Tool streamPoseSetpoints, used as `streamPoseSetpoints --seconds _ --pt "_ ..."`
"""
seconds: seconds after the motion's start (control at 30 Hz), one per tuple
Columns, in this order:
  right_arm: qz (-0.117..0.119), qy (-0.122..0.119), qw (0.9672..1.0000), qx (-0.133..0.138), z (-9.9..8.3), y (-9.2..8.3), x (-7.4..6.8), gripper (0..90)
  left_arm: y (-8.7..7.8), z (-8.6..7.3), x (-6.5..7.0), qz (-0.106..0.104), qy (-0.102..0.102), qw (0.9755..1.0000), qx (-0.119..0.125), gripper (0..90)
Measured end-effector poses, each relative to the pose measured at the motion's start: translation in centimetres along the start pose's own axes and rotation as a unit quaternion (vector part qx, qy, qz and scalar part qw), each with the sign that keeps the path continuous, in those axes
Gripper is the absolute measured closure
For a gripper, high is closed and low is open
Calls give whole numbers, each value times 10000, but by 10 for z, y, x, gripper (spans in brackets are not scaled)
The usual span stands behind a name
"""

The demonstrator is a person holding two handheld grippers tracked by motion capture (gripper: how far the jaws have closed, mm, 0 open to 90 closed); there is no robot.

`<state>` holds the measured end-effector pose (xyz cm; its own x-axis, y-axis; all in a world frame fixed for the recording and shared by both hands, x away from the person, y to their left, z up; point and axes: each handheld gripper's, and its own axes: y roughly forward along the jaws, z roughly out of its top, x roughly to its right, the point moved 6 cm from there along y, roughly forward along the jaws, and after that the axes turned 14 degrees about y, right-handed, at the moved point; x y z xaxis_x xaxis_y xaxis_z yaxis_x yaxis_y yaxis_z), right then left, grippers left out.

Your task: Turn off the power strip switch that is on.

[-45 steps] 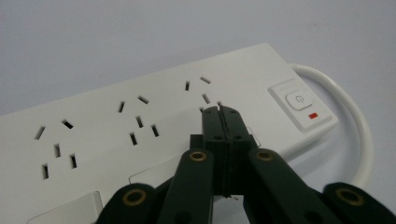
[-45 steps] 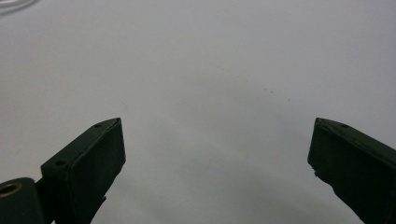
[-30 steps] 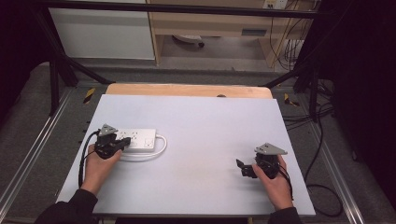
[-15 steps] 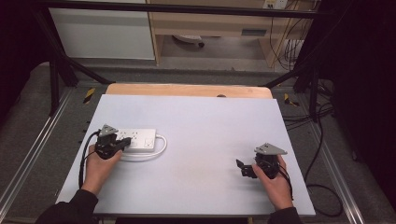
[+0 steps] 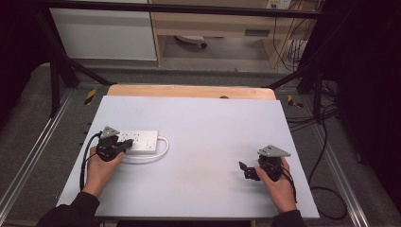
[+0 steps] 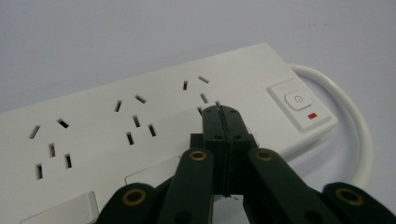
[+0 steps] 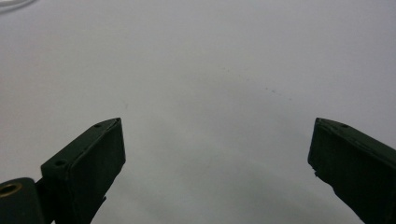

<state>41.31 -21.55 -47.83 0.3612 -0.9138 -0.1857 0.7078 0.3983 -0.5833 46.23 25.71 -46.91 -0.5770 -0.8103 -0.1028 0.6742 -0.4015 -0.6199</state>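
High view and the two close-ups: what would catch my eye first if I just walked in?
Probably the white power strip at the left of the pale table, its cable looping beside it. The left tongs, pressed shut, hover right over its sockets near the switch. Far off at the right, the right tongs stand wide open over bare table.

On the pale table (image 5: 198,123) the white power strip (image 5: 139,141) lies at the left, its white cord (image 5: 163,147) looping round its right end. The left gripper (image 5: 124,146) sits right at the strip's left end, its tips over the casing. Well apart, at the right, the right gripper (image 5: 243,169) rests on bare tabletop, pointing left.
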Motion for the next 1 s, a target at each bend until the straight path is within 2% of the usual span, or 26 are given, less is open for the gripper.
streamPoseSetpoints --seconds 0.57,0.63,0.7,0.8,1.0 --pt "-5 -10 10000 -1 0 0 0 44 1 -2 0 53 54 10000 -53 900" --pt "-4 -14 10000 0 0 0 0 44 0 -3 -1 42 -15 10000 -58 900" --pt "-7 -17 10000 1 0 0 0 44 0 -3 1 -89 -165 9998 17 900" --pt "-3 -35 10000 -11 0 1 0 44 1 -3 2 -68 -78 9999 24 900" --pt "-17 -26 10000 -5 0 1 0 44 1 -4 -2 -8 -126 9999 49 900"
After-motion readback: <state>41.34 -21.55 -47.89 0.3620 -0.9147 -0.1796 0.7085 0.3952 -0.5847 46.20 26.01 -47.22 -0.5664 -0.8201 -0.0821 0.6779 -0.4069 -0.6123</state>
